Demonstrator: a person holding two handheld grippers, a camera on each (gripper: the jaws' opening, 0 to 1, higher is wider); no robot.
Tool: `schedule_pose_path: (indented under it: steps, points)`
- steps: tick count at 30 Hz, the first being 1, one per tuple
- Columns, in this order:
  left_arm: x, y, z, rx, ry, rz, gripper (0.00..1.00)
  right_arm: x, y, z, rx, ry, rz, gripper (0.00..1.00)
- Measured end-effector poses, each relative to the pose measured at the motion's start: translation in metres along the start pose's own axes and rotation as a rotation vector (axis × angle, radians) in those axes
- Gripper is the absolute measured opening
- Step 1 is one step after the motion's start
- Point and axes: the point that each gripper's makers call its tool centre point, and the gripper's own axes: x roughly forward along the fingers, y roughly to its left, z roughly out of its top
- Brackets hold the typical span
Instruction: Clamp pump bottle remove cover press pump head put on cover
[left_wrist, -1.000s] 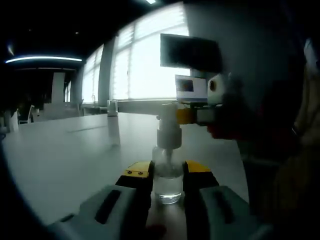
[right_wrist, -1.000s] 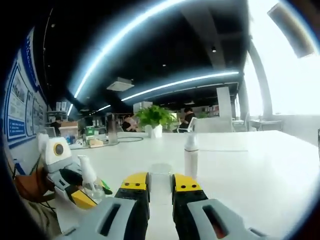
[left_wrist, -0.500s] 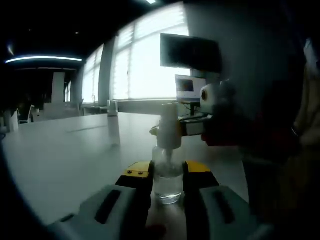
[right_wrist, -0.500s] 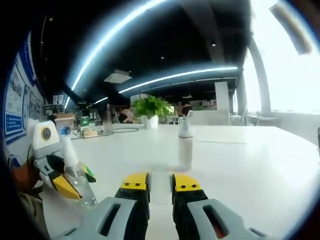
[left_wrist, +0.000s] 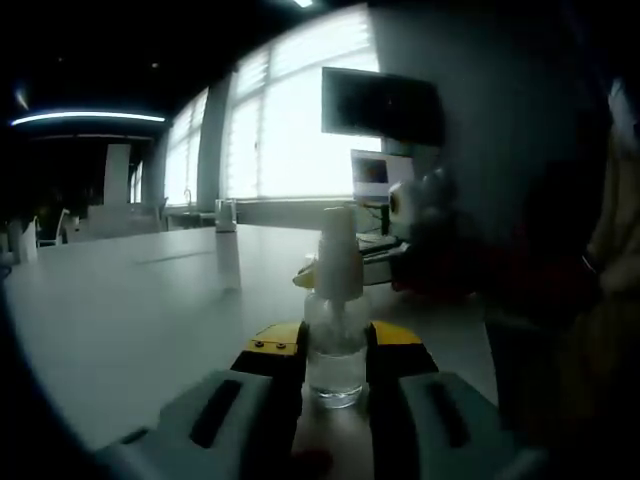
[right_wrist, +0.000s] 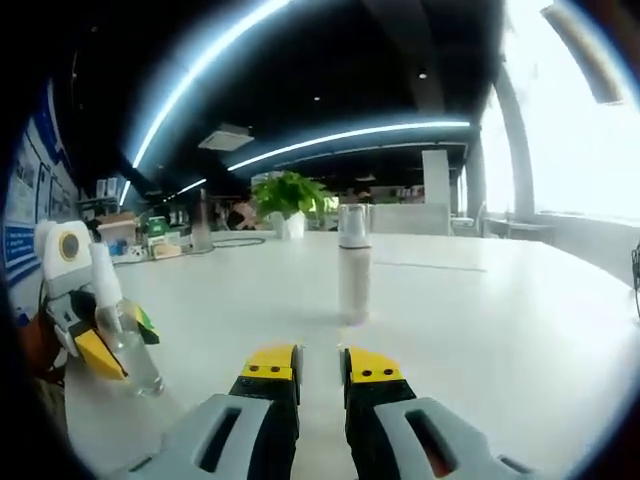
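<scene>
On the white table (right_wrist: 480, 300), the left gripper (left_wrist: 336, 345) is pinching one clear pump bottle (left_wrist: 336, 330) upright, while the right gripper (right_wrist: 320, 365), jaws nearly together on nothing, is pointing level at one cover (right_wrist: 352, 275) standing beyond.

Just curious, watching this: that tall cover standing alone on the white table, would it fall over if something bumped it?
Probably yes. The cover stands upright, tall and narrow on a small base, with nothing beside it, so a sideways nudge would likely tip it. It looks hollow and light. The glossy table may let it slide first.
</scene>
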Motion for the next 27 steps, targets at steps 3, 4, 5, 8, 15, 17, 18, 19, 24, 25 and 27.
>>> schedule_pose_path:
  steps: [3,4,5,8,15,17,18,19,24,25,27]
  points:
    - [0.000,0.000,0.000,-0.001,0.000,0.000,0.15,0.000,-0.001,0.002,-0.011,-0.003,-0.007,0.12]
    - [0.000,0.000,0.000,-0.001,0.000,0.000,0.15,0.000,-0.001,0.001,-0.007,-0.002,-0.007,0.12]
    - [0.000,0.000,0.000,-0.001,0.000,0.000,0.15,0.001,-0.002,0.000,-0.008,0.000,-0.010,0.12]
    - [0.000,0.000,0.000,-0.001,0.000,0.001,0.15,0.003,-0.004,-0.003,-0.024,0.016,-0.019,0.12]
    - [0.000,0.001,0.000,0.000,0.000,0.001,0.15,0.004,-0.006,-0.007,-0.028,0.032,-0.027,0.12]
    - [0.000,0.001,0.000,0.000,0.000,0.001,0.15,0.003,-0.005,-0.007,-0.031,0.031,-0.025,0.12]
    - [0.000,0.000,0.000,0.001,0.000,0.001,0.15,0.004,-0.006,-0.007,-0.036,0.032,-0.026,0.12]
    - [0.000,0.000,0.000,0.001,0.000,0.001,0.15,0.004,-0.006,-0.007,-0.040,0.031,-0.027,0.12]
    - [0.000,0.000,0.000,0.002,0.000,0.001,0.15,0.004,-0.010,-0.007,-0.020,0.027,-0.040,0.18]
    - [0.000,0.000,0.000,0.002,0.000,0.001,0.15,0.003,-0.010,-0.006,-0.020,0.025,-0.043,0.18]
    - [0.000,0.000,0.000,0.002,0.000,0.001,0.15,0.003,-0.009,-0.006,-0.017,0.019,-0.043,0.18]
